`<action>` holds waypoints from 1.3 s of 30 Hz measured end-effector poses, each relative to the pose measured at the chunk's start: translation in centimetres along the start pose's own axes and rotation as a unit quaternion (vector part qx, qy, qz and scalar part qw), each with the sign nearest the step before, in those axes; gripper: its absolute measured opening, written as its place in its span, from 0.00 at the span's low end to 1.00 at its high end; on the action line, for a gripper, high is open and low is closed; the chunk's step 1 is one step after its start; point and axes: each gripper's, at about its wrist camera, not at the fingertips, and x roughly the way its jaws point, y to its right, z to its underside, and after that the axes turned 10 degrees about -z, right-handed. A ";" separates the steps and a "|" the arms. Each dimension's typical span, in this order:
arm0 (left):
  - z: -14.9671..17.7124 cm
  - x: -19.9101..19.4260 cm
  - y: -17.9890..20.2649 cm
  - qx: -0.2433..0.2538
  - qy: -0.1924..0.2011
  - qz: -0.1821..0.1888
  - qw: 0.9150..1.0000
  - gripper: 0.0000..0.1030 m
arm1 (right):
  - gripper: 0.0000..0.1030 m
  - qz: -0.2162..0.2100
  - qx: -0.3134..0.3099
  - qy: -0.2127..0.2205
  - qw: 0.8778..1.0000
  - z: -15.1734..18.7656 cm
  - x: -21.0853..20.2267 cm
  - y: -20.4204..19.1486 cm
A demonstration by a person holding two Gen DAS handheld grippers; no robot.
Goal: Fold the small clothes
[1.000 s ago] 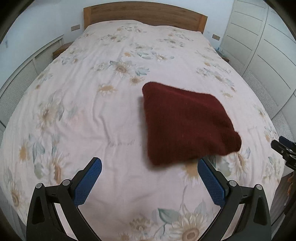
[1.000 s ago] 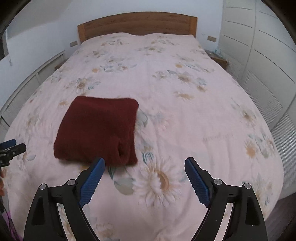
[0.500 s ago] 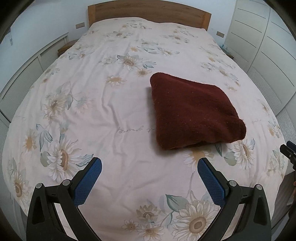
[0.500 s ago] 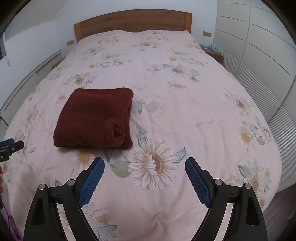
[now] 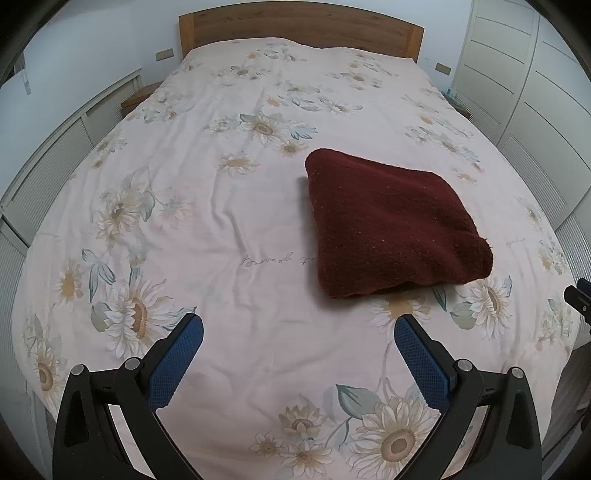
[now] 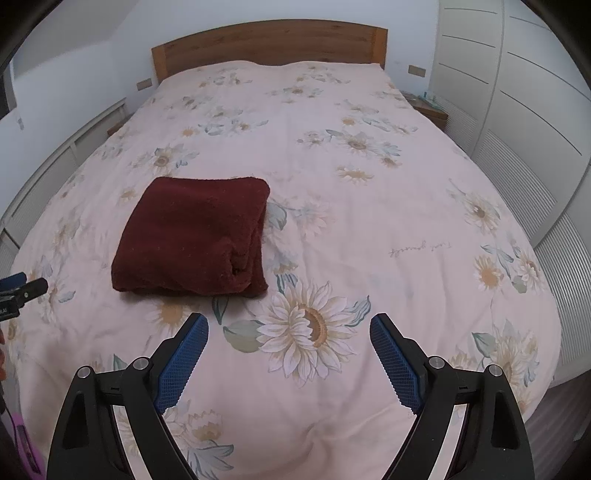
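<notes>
A dark red knitted garment (image 5: 391, 225) lies folded into a thick square on the bed, ahead and to the right in the left wrist view. It also shows in the right wrist view (image 6: 195, 236), ahead and to the left. My left gripper (image 5: 298, 330) is open and empty, held above the near part of the bed, short of the garment. My right gripper (image 6: 289, 325) is open and empty over a sunflower print, to the right of the garment's near corner. Each gripper's tip shows at the edge of the other's view.
The bed has a pink sunflower cover (image 5: 229, 221) and a wooden headboard (image 5: 299, 22). White wardrobe doors (image 6: 517, 92) stand on the right, louvred panels (image 5: 44, 177) on the left. A bedside table (image 6: 428, 105) stands at the far right.
Both grippers have pulled back and up from the bed, so the folded garment looks smaller and farther away. The garment has not moved. Both jaws stayed open.
</notes>
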 end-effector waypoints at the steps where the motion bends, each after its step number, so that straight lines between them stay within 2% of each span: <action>1: 0.0 -0.1 -0.1 -0.001 0.001 0.000 1.000 0.99 | 0.87 0.002 -0.002 -0.001 1.000 -0.1 0.0 -0.1; 16: -0.1 -0.8 -0.7 -0.014 0.009 -0.003 1.000 0.99 | 0.88 0.004 -0.001 -0.006 1.000 -0.3 -0.1 -0.1; 20: -0.2 -1.1 -0.9 -0.026 0.010 0.008 1.000 0.99 | 0.88 0.003 -0.001 -0.007 1.000 -0.3 -0.1 -0.1; 39: 0.1 -1.8 -0.2 -0.010 0.019 -0.014 1.000 0.99 | 0.88 -0.001 0.003 -0.013 1.000 0.3 -0.2 -0.3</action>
